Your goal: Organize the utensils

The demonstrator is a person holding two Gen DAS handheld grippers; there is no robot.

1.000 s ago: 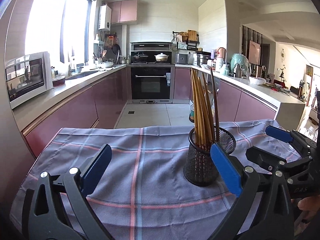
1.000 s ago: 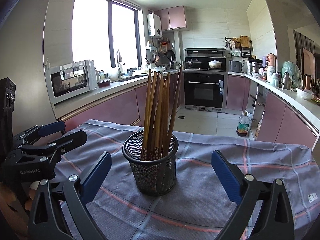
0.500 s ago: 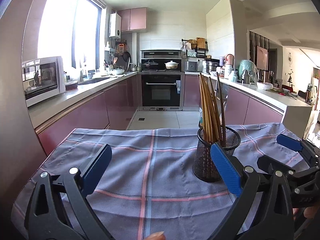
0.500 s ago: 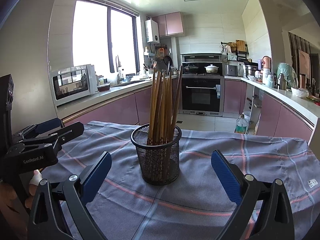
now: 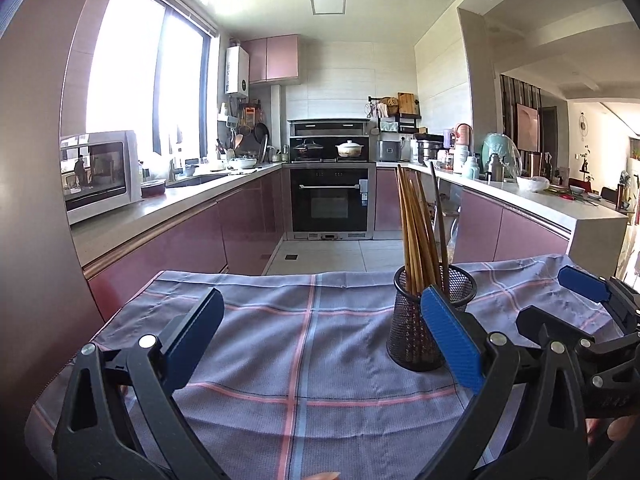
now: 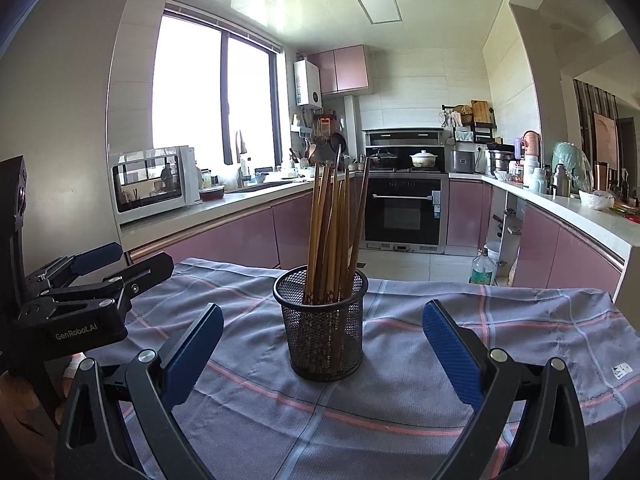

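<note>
**Both grippers wide, chopsticks standing in the mesh cup**

From my left wrist camera I see the left gripper point(image 5: 320, 334) with its blue pads spread wide apart, nothing between them but the checked cloth point(image 5: 304, 360) that covers the table. The black mesh cup point(image 5: 434, 320) stands upright toward the cloth's far right, partly behind my right-hand pad point(image 5: 450, 340). A bundle of brown chopsticks point(image 5: 418, 232) rises from it, fanning slightly.

From the right wrist camera the right gripper point(image 6: 322, 350) is likewise spread wide and holds nothing. The cup point(image 6: 325, 328) sits centred between its pads, a little beyond the tips, not touching either. The chopsticks point(image 6: 334, 236) lean against the cup's rim. The left gripper shows at the cloth's left edge, well apart from the cup.
</note>
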